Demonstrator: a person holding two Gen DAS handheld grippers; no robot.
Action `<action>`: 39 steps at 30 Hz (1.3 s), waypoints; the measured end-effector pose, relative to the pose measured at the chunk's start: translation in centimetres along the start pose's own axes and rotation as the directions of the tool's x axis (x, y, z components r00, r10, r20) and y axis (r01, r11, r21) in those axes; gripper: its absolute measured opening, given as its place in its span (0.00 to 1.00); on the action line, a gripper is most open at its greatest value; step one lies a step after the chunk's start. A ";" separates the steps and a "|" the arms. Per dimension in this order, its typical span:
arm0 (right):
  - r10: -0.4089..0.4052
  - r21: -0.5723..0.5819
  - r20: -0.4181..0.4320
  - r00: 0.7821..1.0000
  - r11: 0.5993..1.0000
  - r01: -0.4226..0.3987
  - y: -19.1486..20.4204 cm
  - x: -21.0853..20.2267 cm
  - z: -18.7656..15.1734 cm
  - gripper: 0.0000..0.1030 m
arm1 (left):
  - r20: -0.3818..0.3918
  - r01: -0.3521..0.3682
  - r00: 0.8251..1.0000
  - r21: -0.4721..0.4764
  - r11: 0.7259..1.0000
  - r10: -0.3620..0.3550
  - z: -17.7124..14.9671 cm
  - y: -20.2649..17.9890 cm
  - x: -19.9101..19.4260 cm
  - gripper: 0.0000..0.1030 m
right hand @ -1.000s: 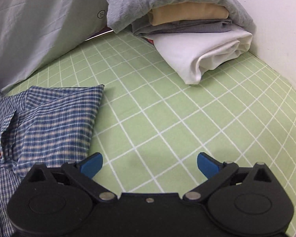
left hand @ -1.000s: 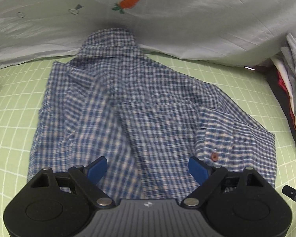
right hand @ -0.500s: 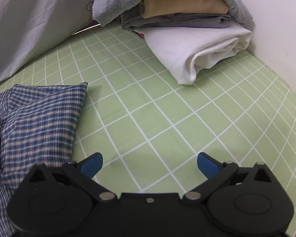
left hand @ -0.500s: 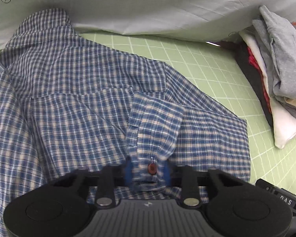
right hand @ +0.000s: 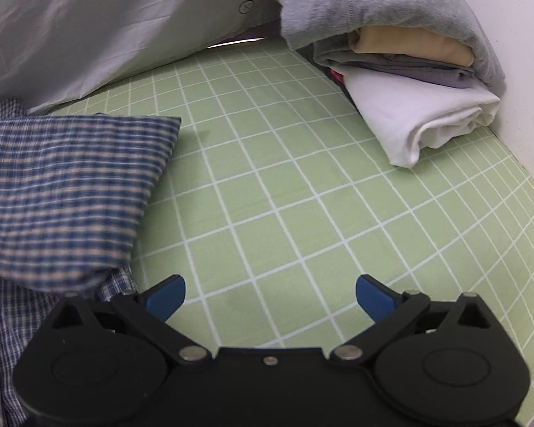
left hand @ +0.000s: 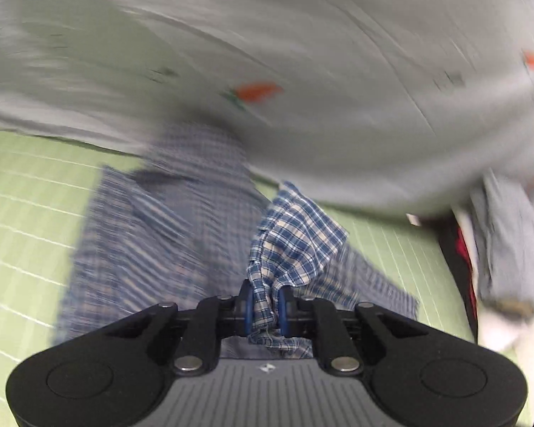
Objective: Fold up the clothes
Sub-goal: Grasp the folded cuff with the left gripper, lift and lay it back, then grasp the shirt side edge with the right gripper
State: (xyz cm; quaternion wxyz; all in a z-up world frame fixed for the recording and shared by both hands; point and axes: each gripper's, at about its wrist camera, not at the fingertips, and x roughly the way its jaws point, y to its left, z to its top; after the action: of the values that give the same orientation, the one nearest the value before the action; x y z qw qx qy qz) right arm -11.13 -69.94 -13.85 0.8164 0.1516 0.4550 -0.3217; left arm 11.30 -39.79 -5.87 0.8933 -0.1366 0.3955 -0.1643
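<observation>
left gripper (left hand: pixel 265 307): clamped on a bunched piece of the plaid shirt (left hand: pixel 153 245); it looks like a cuff or sleeve end, but blur makes that uncertain.
right gripper (right hand: pixel 270 297): fingers spread wide, nothing between them, hovering over bare green mat (right hand: pixel 302 213).
shirt location: on the mat, collar end toward the pale sheet (left hand: pixel 302 71) at the back, hem end toward the grippers. Long axis runs roughly away from the left gripper.
key relation: the pinched cloth stands up from the left gripper, right of the shirt's midline; the shirt body spreads ahead and to its left. My read: any fold across goes leftward over the body.
nearer hand: left is on the shirt. Right is just off the shirt's right edge, with a folded-over corner at its left fingertip.
left view only: the grip itself, the collar end, heavy motion blur.
right view only: sharp shirt edge, open mat, stack of folded clothes (right hand: pixel 409 71) well apart at the wall.
stage: shirt partly gathered, not a finished fold.
</observation>
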 end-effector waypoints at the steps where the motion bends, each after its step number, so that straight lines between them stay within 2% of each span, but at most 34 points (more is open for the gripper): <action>1: 0.002 -0.022 0.004 1.000 1.000 -0.002 0.6 -0.3 -0.1 1.00 | 0.029 -0.016 0.999 -0.047 0.999 0.018 0.7 1.7 -0.7 0.14; 6: -0.003 -0.134 0.012 1.000 0.991 0.005 3.6 -1.6 -0.8 1.00 | 0.157 -0.050 0.984 -0.239 0.970 0.089 3.6 9.6 -3.7 0.13; 10: 0.008 -0.184 0.016 1.000 0.983 -0.005 5.9 -2.7 -1.4 1.00 | 0.211 -0.116 0.958 -0.326 0.938 0.192 3.9 14.5 -5.2 0.14; 12: 0.007 -0.212 0.023 1.000 0.977 -0.002 7.0 -3.2 -1.7 1.00 | 0.161 -0.185 0.950 -0.407 0.895 0.269 3.2 17.4 -4.6 0.14; 14: 0.009 -0.231 0.030 0.999 0.973 -0.001 7.8 -3.8 -1.9 1.00 | 0.057 -0.232 0.955 -0.464 0.855 0.290 2.2 19.7 -3.7 0.16; 16: 0.022 -0.237 0.038 0.999 0.971 -0.012 8.1 -4.4 -2.2 1.00 | -0.004 -0.268 0.954 -0.463 0.845 0.301 1.1 20.3 -3.4 0.29; 17: 0.026 -0.235 0.041 0.999 0.972 -0.015 8.1 -4.6 -2.3 1.00 | -0.025 -0.275 0.955 -0.445 0.852 0.295 0.5 20.2 -3.5 0.35; 19: 0.026 -0.221 0.048 0.999 0.975 -0.015 7.9 -5.1 -2.4 1.00 | -0.053 -0.280 0.958 -0.405 0.870 0.283 -0.6 19.4 -3.7 0.56; 22: 0.035 -0.186 0.051 0.998 0.982 -0.025 7.2 -5.7 -2.8 0.99 | -0.078 -0.252 0.968 -0.333 0.909 0.240 -2.5 17.2 -4.5 0.68; 25: 0.049 -0.154 0.045 0.998 0.987 -0.042 6.1 -6.4 -3.8 0.97 | -0.109 -0.230 0.972 -0.267 0.936 0.208 -4.6 14.5 -5.7 0.71; 28: 0.026 -0.177 0.038 0.999 0.984 -0.019 4.9 -6.9 -5.5 0.96 | -0.126 -0.207 0.975 -0.219 0.954 0.182 -6.6 11.7 -7.1 0.73; 30: 0.051 -0.196 0.030 0.998 0.980 -0.044 4.0 -7.3 -6.6 0.94 | -0.130 -0.191 0.977 -0.192 0.963 0.168 -8.3 9.9 -8.1 0.76; 39: 0.153 -0.278 -0.012 0.988 0.949 -0.151 0.3 -8.8 -11.5 0.83 | -0.189 -0.184 0.968 -0.095 0.978 0.164 -15.0 3.0 -11.9 0.76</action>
State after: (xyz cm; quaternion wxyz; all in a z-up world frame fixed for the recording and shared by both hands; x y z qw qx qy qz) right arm -21.62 -60.12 -12.69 0.8541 0.0683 0.4788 -0.1914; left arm -6.96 -33.97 -8.85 0.8557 -0.1358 0.4938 -0.0743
